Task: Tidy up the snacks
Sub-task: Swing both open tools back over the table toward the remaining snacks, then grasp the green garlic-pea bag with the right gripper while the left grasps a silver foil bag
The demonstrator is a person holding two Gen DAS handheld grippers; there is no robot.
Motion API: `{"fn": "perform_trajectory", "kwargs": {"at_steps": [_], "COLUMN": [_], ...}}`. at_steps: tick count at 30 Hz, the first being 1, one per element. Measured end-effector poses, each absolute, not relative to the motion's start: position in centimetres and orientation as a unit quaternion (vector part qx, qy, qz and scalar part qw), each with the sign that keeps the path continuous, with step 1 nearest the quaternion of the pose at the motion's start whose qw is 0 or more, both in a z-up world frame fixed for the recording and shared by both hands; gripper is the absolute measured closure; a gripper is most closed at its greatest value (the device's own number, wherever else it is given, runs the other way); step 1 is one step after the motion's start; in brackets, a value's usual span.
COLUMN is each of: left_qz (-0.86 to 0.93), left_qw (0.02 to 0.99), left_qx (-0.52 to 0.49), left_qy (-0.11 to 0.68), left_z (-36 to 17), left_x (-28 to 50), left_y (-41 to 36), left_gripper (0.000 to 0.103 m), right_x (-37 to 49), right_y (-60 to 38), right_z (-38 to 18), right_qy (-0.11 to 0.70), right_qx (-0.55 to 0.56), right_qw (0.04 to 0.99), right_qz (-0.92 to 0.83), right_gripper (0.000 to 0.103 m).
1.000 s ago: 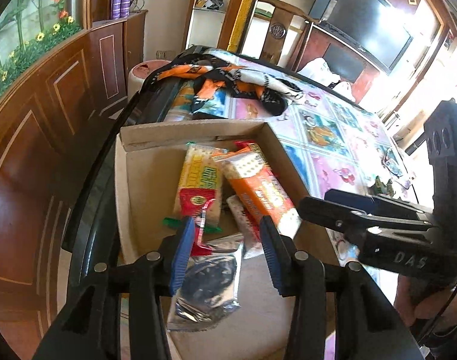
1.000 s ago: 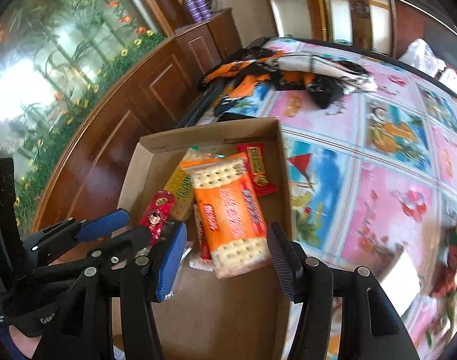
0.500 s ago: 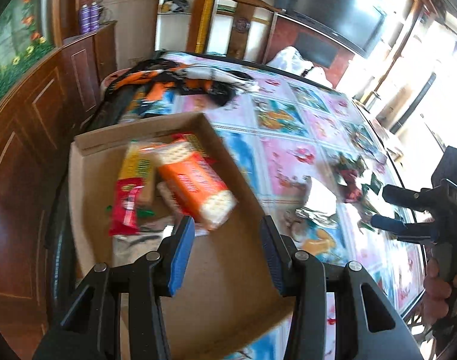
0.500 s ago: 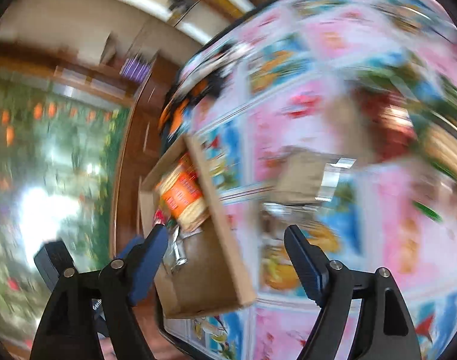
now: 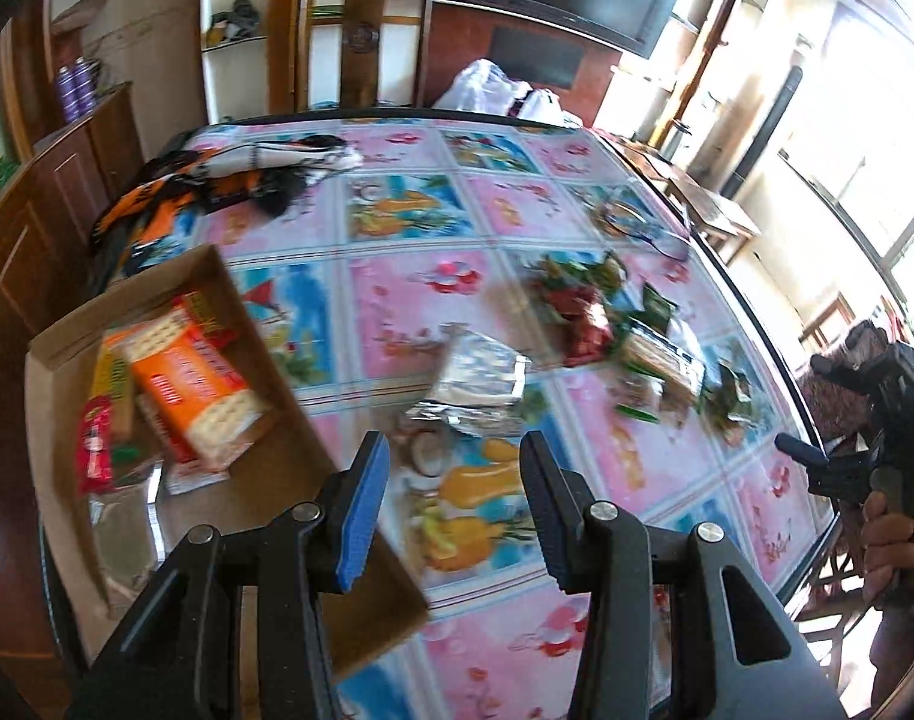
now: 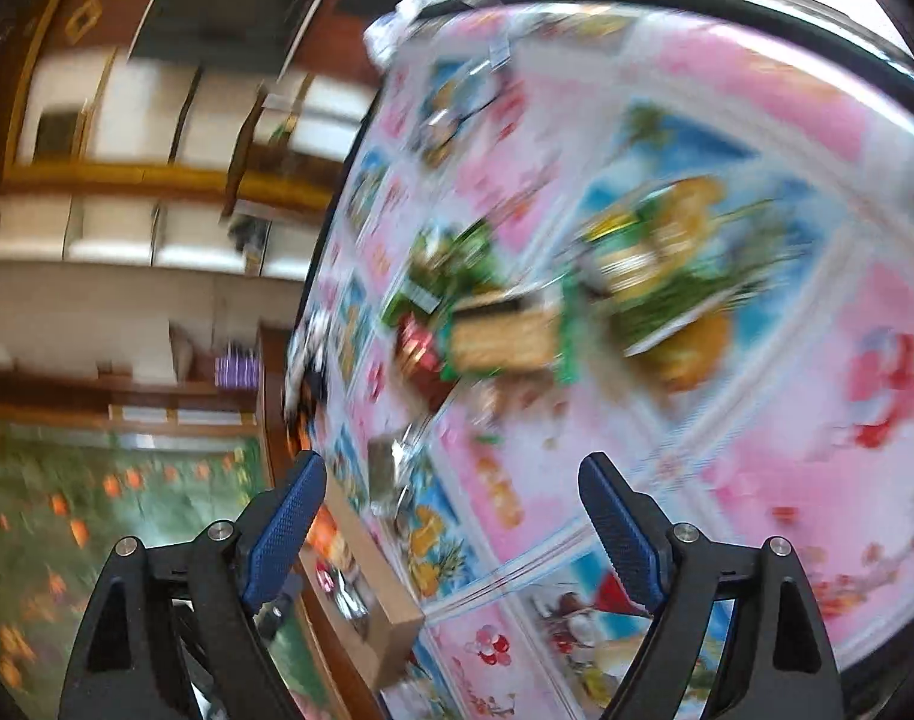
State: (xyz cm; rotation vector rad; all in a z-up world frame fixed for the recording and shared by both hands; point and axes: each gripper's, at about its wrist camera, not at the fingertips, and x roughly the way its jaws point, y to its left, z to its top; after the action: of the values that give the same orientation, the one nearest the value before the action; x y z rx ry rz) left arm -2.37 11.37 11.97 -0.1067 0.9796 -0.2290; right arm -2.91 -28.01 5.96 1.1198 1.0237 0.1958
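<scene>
A shallow cardboard box (image 5: 259,468) at the table's left holds an orange cracker pack (image 5: 187,384), a red packet (image 5: 94,447) and other snacks. A silver foil packet (image 5: 478,381) lies just right of the box. Red and green snack packs (image 5: 583,312) and a cracker pack (image 5: 661,360) lie scattered further right. My left gripper (image 5: 454,504) is open and empty, above the box's right edge. My right gripper (image 6: 451,531) is open and empty, tilted over the table; it also shows at the left wrist view's right edge (image 5: 817,462). The right wrist view is blurred; the snack pile (image 6: 493,330) is ahead.
The table carries a pink and blue picture cloth (image 5: 397,306) under glass. An orange and black cloth (image 5: 217,180) lies at its far left. A wooden chair (image 5: 361,42) and a white bag (image 5: 499,90) stand behind. The table's right edge (image 5: 775,354) is near the snacks.
Both grippers have swung right, away from the box toward the loose snacks. The right gripper has rolled sideways and moved off to the table's right side. Both stay open.
</scene>
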Motion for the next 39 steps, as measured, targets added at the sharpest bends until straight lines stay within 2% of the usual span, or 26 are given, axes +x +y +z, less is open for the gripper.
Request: {"fn": "perform_trajectory", "kwargs": {"at_steps": [4, 8, 18, 26, 31, 33, 34, 35, 36, 39], "left_qz": [-0.123, -0.127, -0.119, -0.089, -0.073, -0.070, -0.069, -0.067, -0.067, -0.066], "left_qw": [0.872, 0.869, 0.864, 0.867, 0.869, 0.868, 0.868, 0.868, 0.868, 0.865], "left_qx": [-0.045, -0.035, -0.033, -0.043, -0.048, -0.049, -0.050, -0.049, -0.049, -0.046], "left_qy": [0.471, 0.476, 0.487, 0.488, 0.488, 0.489, 0.489, 0.490, 0.490, 0.496], "left_z": [12.0, 11.8, 11.1, 11.2, 11.2, 11.2, 11.1, 11.1, 11.1, 10.9], "left_x": [-2.6, -3.0, -4.7, -6.0, -6.5, -6.5, -6.4, -6.4, -6.3, -5.5], "left_y": [9.4, 8.2, 8.0, 9.6, 10.3, 10.4, 10.5, 10.5, 10.6, 10.5], "left_gripper": [0.059, 0.052, 0.051, 0.049, 0.048, 0.048, 0.047, 0.047, 0.047, 0.047], "right_x": [-4.2, -5.1, -3.6, 1.4, 3.4, 3.8, 4.0, 4.0, 4.0, 3.6], "right_y": [-31.6, -33.7, -32.5, -33.9, -31.0, -29.3, -28.5, -27.9, -27.4, -26.3], "right_z": [6.7, 8.3, 8.1, 5.6, 4.2, 3.6, 3.3, 3.1, 2.8, 2.4], "right_qy": [0.437, 0.422, 0.504, 0.530, 0.551, 0.559, 0.561, 0.566, 0.569, 0.565], "right_qx": [0.511, 0.470, 0.229, 0.234, 0.202, 0.165, 0.147, 0.130, 0.114, 0.077], "right_qw": [0.738, 0.774, 0.831, 0.813, 0.808, 0.812, 0.814, 0.813, 0.813, 0.821], "right_qz": [0.056, 0.040, 0.052, 0.048, 0.053, 0.043, 0.041, 0.040, 0.038, 0.038], "right_gripper": [0.014, 0.013, 0.017, 0.018, 0.020, 0.024, 0.034, 0.050, 0.057, 0.062]}}
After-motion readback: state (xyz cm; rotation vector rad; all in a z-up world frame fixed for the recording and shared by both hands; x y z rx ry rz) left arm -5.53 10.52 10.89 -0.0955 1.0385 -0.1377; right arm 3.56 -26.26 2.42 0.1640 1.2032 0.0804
